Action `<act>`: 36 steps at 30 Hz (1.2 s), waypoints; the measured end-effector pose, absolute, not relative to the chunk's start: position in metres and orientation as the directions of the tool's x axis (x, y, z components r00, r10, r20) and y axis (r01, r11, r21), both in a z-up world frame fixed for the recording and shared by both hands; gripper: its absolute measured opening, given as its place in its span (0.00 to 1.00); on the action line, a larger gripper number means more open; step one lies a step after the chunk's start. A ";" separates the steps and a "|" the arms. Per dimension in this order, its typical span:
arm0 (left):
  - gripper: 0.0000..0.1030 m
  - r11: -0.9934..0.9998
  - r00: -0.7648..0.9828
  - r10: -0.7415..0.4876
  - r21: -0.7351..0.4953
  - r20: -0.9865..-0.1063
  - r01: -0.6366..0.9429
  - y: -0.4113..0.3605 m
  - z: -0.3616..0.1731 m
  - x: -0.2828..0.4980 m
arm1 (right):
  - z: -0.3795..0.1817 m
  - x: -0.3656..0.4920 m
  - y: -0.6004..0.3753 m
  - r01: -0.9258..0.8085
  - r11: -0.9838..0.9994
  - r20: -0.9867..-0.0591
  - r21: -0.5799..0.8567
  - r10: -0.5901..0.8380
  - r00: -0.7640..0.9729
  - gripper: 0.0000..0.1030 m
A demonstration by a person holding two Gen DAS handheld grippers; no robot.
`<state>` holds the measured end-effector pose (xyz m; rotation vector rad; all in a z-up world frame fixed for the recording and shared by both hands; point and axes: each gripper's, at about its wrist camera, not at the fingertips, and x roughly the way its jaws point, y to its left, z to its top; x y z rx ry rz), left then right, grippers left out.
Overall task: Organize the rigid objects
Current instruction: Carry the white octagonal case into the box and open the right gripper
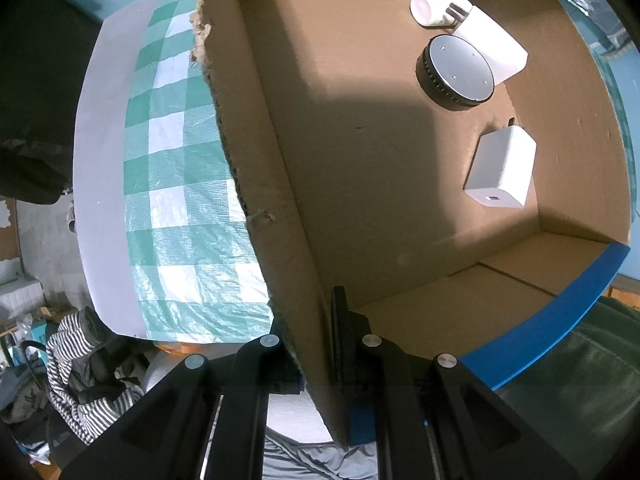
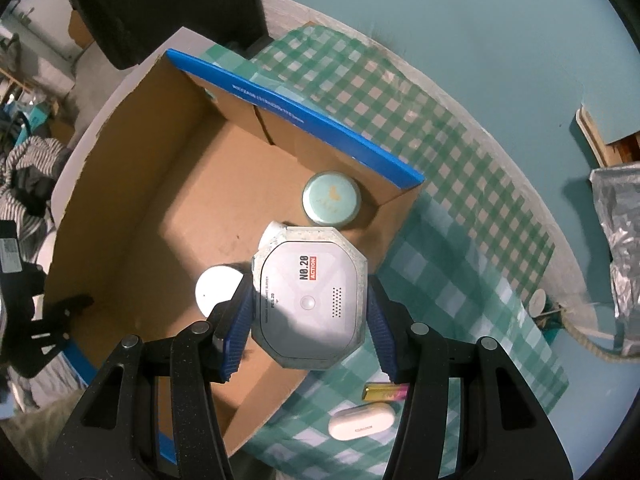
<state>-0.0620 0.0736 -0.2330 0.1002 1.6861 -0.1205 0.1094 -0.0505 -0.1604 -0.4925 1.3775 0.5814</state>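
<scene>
A cardboard box [image 1: 360,152] with a blue rim lies open on a checked cloth. My left gripper [image 1: 316,340] is shut on the box's near side wall [image 1: 280,240], one finger inside and one outside. Inside lie a white charger [image 1: 502,168], a black and silver round puck [image 1: 456,72], a second white plug adapter [image 1: 492,48] and a white cylinder [image 1: 428,8]. My right gripper [image 2: 308,316] is shut on a grey octagonal case [image 2: 310,296] marked "NO.20 ACTION", held above the box [image 2: 132,200]. A pale blue round tin [image 2: 331,199] sits in the box corner.
On the green checked cloth [image 2: 440,240] outside the box lie a white earbud case [image 2: 361,423] and a small yellow and pink pack [image 2: 384,392]. Crumpled foil [image 2: 620,240] is at the right. Striped clothing [image 1: 76,376] lies below the table edge.
</scene>
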 end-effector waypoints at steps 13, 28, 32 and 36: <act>0.09 0.991 -0.122 -0.004 -0.021 -0.993 0.132 0.076 -0.234 -0.061 | -0.183 0.108 -0.026 -0.690 0.723 -0.996 0.020 0.073 0.048 0.52; 0.09 0.990 -0.128 0.006 -0.013 -0.992 0.143 0.073 -0.235 -0.061 | -0.180 0.109 -0.035 -0.671 0.741 -0.996 -0.002 0.062 0.071 0.54; 0.09 0.989 -0.127 0.005 -0.013 -0.992 0.145 0.072 -0.235 -0.061 | -0.171 0.107 -0.040 -0.663 0.748 -0.994 0.016 0.082 0.070 0.54; 0.09 0.989 -0.126 0.005 -0.014 -0.992 0.149 0.071 -0.234 -0.061 | -0.163 0.102 -0.045 -0.658 0.752 -0.993 0.016 0.092 0.080 0.55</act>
